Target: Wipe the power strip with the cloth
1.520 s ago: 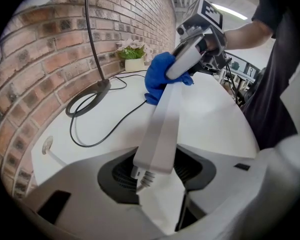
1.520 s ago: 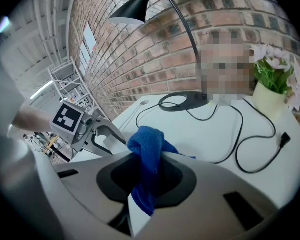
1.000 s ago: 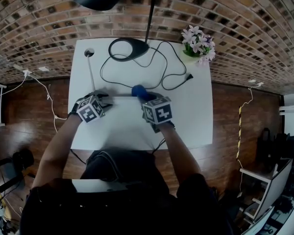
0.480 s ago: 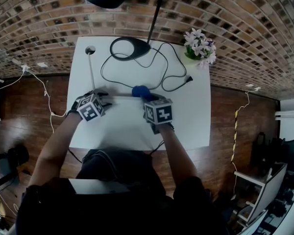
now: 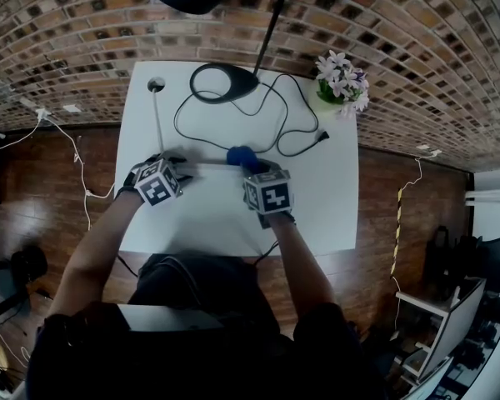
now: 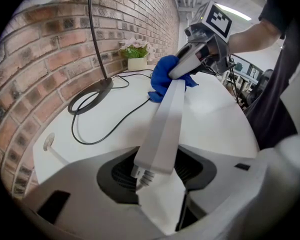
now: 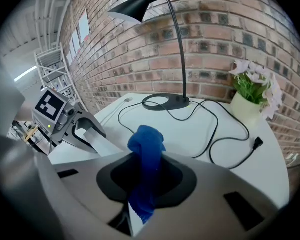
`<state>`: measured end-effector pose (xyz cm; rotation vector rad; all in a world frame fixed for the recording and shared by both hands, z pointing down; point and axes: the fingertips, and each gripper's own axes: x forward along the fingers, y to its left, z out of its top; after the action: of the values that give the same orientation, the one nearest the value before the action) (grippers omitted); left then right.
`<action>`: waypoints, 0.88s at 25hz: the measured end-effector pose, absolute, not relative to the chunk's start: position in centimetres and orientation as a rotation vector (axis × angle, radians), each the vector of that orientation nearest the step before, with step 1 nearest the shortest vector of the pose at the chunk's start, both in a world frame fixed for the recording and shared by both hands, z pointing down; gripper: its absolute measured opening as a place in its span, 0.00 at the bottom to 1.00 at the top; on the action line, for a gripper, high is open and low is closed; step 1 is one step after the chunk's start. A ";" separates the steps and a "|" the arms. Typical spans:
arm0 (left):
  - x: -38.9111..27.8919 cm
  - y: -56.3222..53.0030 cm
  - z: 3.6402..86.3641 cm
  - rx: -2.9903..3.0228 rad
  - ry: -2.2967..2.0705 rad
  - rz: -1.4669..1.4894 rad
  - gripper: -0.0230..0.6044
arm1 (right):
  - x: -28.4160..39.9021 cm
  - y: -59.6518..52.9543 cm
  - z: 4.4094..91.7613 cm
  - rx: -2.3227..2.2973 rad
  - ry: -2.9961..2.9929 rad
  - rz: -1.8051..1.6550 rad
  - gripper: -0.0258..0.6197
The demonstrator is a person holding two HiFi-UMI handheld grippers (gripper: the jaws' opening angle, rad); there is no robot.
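A long white power strip (image 6: 165, 129) sits between the jaws of my left gripper (image 6: 157, 180), which is shut on its cable end and holds it up off the white table (image 5: 200, 215). The strip (image 5: 204, 165) runs across to my right gripper (image 5: 252, 168). A bunched blue cloth (image 7: 146, 151) is pinched in my right gripper (image 7: 141, 186), which is shut on it. The cloth (image 6: 162, 76) lies against the strip's far end. In the head view the cloth (image 5: 240, 155) shows just above the right gripper's marker cube.
A black desk lamp base (image 5: 225, 82) stands at the back of the table, its black cable (image 5: 275, 127) looping to a loose plug (image 5: 321, 136). A flower pot (image 5: 342, 82) stands at the back right corner. A cable hole (image 5: 156, 84) is at the back left. A brick wall lies beyond.
The right gripper has tilted slightly with the cloth at the strip's end. The left gripper and the strip have kept still.
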<state>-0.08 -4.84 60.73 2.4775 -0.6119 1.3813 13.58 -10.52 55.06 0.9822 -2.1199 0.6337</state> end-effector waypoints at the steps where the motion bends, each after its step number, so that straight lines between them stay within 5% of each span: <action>1: -0.1 -4.8 60.7 2.478 -0.611 1.381 0.37 | 13.6 -10.5 55.1 0.982 -2.116 0.625 0.14; 22: 0.0 -4.9 60.6 2.487 -0.634 1.360 0.37 | 11.6 -9.8 53.8 1.077 -2.085 0.545 0.14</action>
<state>0.00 -4.90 60.63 2.4872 -0.6342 1.3600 11.60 -9.79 53.76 1.0771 -2.0849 0.5449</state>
